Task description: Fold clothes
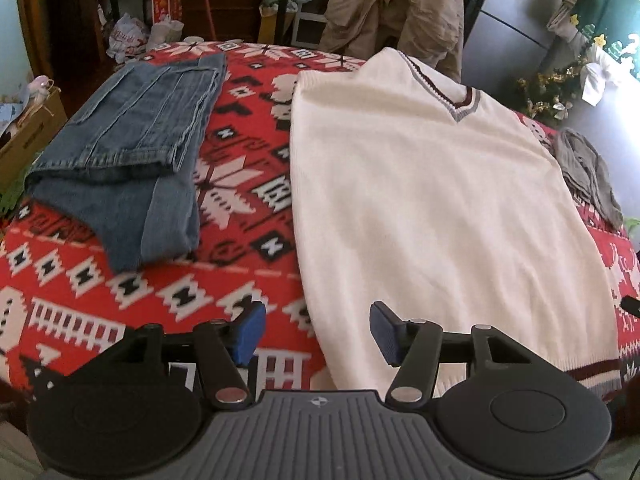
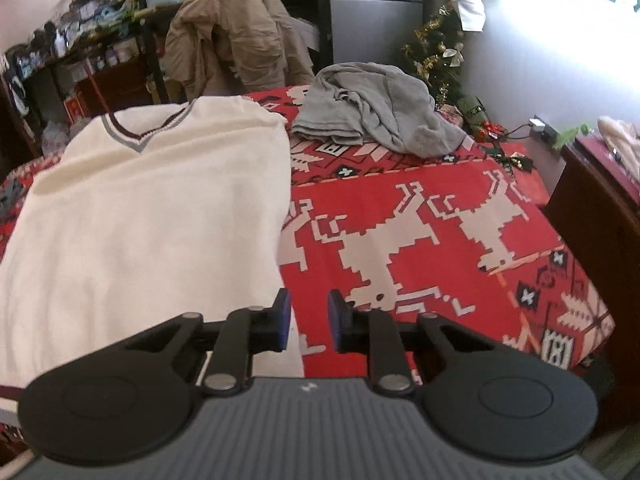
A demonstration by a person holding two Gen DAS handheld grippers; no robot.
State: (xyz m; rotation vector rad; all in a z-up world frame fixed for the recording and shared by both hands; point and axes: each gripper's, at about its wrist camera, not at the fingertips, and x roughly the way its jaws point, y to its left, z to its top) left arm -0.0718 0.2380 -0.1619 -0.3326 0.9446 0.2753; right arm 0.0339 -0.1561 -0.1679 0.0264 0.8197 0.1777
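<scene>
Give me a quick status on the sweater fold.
Left gripper and right gripper open, empty. White sweater flat, unfolded. Nothing on it.

My left tongs' body hides the near hem of the white sweater (image 1: 432, 208). From my right tongs, that sweater runs off the left edge, and the shelves (image 2: 92, 36) behind are too blurred to read.

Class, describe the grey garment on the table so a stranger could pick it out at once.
Start from the red patterned tablecloth. A white V-neck sweater lies flat in its middle; look past that sweater's shoulder to the far corner nearest the tinsel tree. The grey garment sits there, the only one crumpled in a heap rather than folded or spread flat.
</scene>
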